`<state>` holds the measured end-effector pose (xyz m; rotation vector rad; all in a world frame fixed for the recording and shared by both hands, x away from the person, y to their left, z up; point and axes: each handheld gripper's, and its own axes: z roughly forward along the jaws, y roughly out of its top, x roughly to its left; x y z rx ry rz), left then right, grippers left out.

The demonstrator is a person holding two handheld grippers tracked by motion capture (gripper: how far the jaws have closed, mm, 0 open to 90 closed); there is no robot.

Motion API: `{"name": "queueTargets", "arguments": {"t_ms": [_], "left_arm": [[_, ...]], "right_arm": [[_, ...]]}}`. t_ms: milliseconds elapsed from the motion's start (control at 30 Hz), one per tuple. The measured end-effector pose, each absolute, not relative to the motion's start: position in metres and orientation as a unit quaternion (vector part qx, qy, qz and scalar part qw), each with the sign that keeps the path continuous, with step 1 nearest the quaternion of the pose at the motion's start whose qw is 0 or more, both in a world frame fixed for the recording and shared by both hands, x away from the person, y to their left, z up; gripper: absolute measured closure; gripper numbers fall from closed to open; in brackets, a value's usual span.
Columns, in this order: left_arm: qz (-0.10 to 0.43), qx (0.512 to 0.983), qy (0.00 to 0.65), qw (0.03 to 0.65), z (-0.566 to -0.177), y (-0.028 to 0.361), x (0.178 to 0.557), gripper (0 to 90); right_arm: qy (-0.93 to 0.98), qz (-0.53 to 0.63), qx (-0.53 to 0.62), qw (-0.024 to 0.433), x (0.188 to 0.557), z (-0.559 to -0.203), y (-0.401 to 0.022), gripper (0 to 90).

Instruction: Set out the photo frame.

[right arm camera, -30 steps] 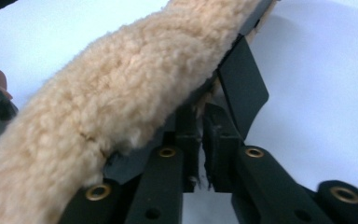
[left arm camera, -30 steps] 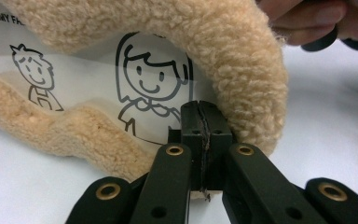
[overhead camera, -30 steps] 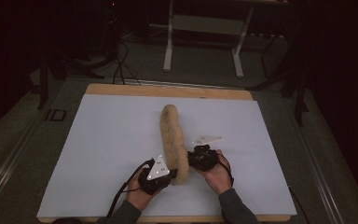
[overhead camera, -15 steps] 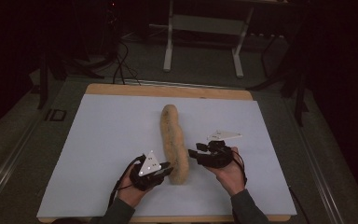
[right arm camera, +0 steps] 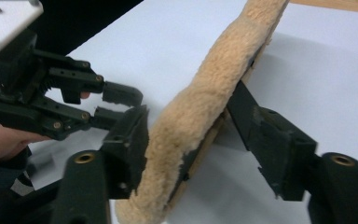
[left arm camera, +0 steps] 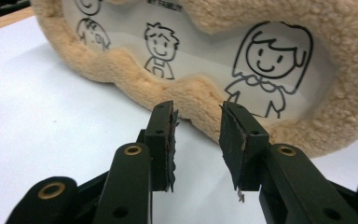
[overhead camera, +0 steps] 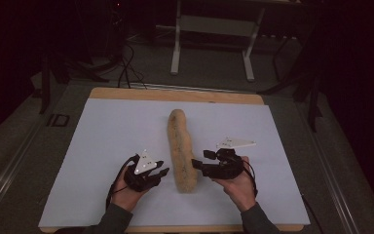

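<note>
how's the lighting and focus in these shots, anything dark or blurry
High view: the white table top is evenly lit, the room behind almost black. Left gripper view: the plush frame and its drawings are crisp, with a soft shadow beneath. Right gripper view: the frame's edge is slightly soft, and the left gripper beyond it looks blurred.

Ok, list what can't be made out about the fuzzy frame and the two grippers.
- Plush frame: left gripper view crops it at the top and right edges; the caption is cut off.
- Its back: right gripper view shows it edge-on, so fleece hides the rear.
- Right gripper: a far jaw stands behind the frame; contact unclear.
- Left gripper: high view too small to show jaw detail.
</note>
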<state>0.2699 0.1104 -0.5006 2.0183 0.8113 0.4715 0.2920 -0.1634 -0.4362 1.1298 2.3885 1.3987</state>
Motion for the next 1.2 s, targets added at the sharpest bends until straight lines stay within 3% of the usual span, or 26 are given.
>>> {"name": "queueTargets", "arguments": {"t_ms": [333,733,900,967,1200], "left_arm": [[0.199,0.803,0.345,0.444,-0.497,0.123,0.273,64.6],[0.201,0.793,0.361,0.448,-0.496,0.131,0.275,64.6],[0.202,0.793,0.362,0.447,-0.496,0.132,0.276,64.6],[0.201,0.792,0.364,0.448,-0.496,0.133,0.276,64.6],[0.201,0.788,0.369,0.451,-0.496,0.137,0.277,64.7]], "right_arm": [[0.808,0.444,0.380,0.077,0.284,-0.462,-0.142,26.5],[0.822,0.420,0.376,0.077,0.276,-0.495,-0.124,26.5],[0.826,0.411,0.377,0.083,0.274,-0.504,-0.118,33.9],[0.825,0.416,0.374,0.079,0.273,-0.504,-0.118,41.4],[0.825,0.414,0.375,0.086,0.271,-0.503,-0.120,44.6]]}}
